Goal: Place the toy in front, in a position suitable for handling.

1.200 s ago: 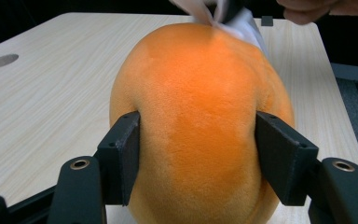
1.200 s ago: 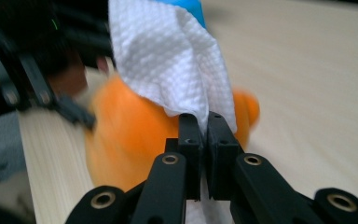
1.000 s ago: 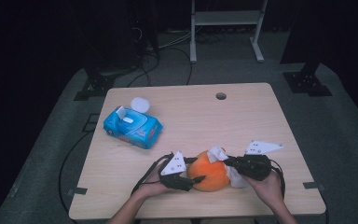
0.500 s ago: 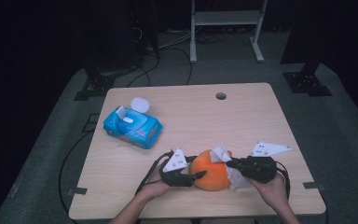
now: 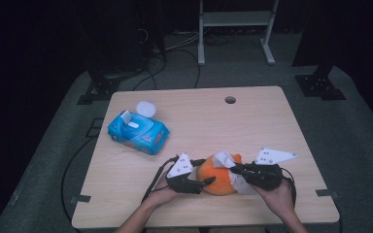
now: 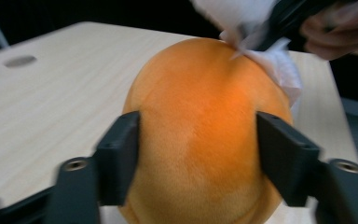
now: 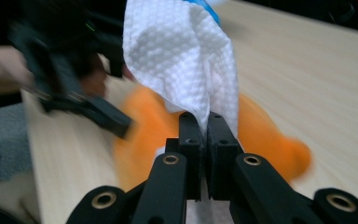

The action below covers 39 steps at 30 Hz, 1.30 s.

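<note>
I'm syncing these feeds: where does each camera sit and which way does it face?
High view: above the table's near edge, looking forward and down; forearms, both hands show.
Left gripper view: on the left hand-held gripper, facing the orange plush toy.
Right gripper view: on the right hand-held gripper, facing the white wipe.
Shared: toy and wipe.

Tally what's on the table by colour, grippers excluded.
Orange: 1, plush toy
White: 2, wipe, round lid
Blue: 1, wipes pack
Total: 4
</note>
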Tool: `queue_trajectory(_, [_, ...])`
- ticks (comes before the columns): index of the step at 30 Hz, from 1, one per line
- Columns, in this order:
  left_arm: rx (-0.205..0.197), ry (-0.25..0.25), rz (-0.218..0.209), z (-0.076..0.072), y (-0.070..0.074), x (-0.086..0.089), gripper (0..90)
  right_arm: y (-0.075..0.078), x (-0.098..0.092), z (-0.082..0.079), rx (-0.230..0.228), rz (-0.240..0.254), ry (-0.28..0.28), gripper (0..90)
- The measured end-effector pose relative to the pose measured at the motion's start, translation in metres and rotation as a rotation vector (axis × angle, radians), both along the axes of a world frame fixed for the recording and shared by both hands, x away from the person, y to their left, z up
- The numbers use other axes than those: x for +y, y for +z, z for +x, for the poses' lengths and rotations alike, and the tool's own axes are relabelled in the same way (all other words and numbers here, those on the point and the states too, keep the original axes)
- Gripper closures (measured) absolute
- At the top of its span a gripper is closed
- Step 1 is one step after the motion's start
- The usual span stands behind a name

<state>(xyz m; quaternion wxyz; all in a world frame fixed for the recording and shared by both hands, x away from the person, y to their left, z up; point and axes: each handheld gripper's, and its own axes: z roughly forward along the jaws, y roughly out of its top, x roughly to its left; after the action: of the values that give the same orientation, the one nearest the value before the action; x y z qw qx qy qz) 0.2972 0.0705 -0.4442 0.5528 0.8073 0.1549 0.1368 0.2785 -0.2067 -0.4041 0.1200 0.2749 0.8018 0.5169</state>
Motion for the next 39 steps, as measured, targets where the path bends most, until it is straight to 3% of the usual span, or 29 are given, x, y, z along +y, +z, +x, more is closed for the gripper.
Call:
queue_trajectory(3, [-0.079, -0.008, 0.044, -0.011, 0.004, -0.009, 38.7, 0.006, 0.017, -0.008, -0.059, -0.027, 0.043, 85.7])
queue_trajectory(4, [-0.097, -0.003, 0.059, -0.013, 0.005, -0.010, 39.0, 0.004, 0.021, -0.009, -0.065, -0.059, 0.048, 85.7])
queue_trajectory(5, [-0.095, -0.001, 0.055, -0.013, 0.004, -0.010, 39.6, 0.002, 0.020, -0.008, -0.065, -0.072, 0.043, 85.7])
queue_trajectory(10, [-0.076, -0.008, 0.037, -0.012, 0.006, -0.010, 39.4, 0.000, -0.003, 0.001, 0.004, -0.027, -0.021, 85.8])
queue_trajectory(12, [-0.070, -0.023, 0.035, -0.012, 0.006, -0.009, 35.8, 0.000, -0.002, -0.001, -0.010, -0.035, -0.014, 85.8])
queue_trajectory(16, [0.011, -0.013, 0.009, -0.003, 0.006, -0.004, 17.7, -0.004, -0.002, 0.000, 0.023, -0.039, 0.016, 85.7])
queue_trajectory(18, [0.046, -0.020, 0.006, -0.001, 0.004, -0.004, 17.7, -0.004, -0.005, 0.001, 0.043, -0.029, 0.024, 85.7])
queue_trajectory(19, [0.034, -0.017, 0.009, -0.003, 0.004, -0.005, 25.9, -0.004, -0.006, 0.002, 0.048, -0.024, 0.022, 85.7])
queue_trajectory(21, [-0.002, 0.004, 0.029, -0.008, 0.005, -0.009, 33.8, 0.000, -0.004, -0.001, 0.024, -0.026, 0.012, 85.7])
queue_trajectory(24, [-0.041, 0.001, 0.030, -0.015, 0.008, -0.016, 37.3, 0.009, 0.008, -0.010, -0.025, 0.004, 0.056, 85.6])
queue_trajectory(26, [-0.079, -0.004, 0.049, -0.020, 0.008, -0.021, 37.5, 0.010, 0.018, -0.014, -0.055, -0.033, 0.075, 85.6])
queue_trajectory(27, [-0.078, -0.008, 0.052, -0.020, 0.008, -0.020, 37.9, 0.009, 0.021, -0.014, -0.068, -0.057, 0.072, 85.7])
queue_trajectory(29, [-0.061, -0.020, 0.041, -0.017, 0.008, -0.016, 38.0, 0.007, 0.015, -0.011, -0.043, -0.069, 0.057, 85.8])
queue_trajectory(34, [0.058, -0.017, -0.002, -0.006, 0.006, -0.011, 25.4, 0.003, -0.002, -0.004, -0.004, -0.058, 0.004, 85.8])
queue_trajectory(37, [0.010, -0.001, 0.016, -0.011, 0.007, -0.014, 34.9, 0.007, 0.000, -0.006, -0.017, -0.044, -0.001, 85.8])
queue_trajectory(39, [-0.018, -0.001, 0.014, -0.016, 0.009, -0.019, 37.2, 0.012, 0.005, -0.009, -0.028, -0.002, 0.029, 85.7])
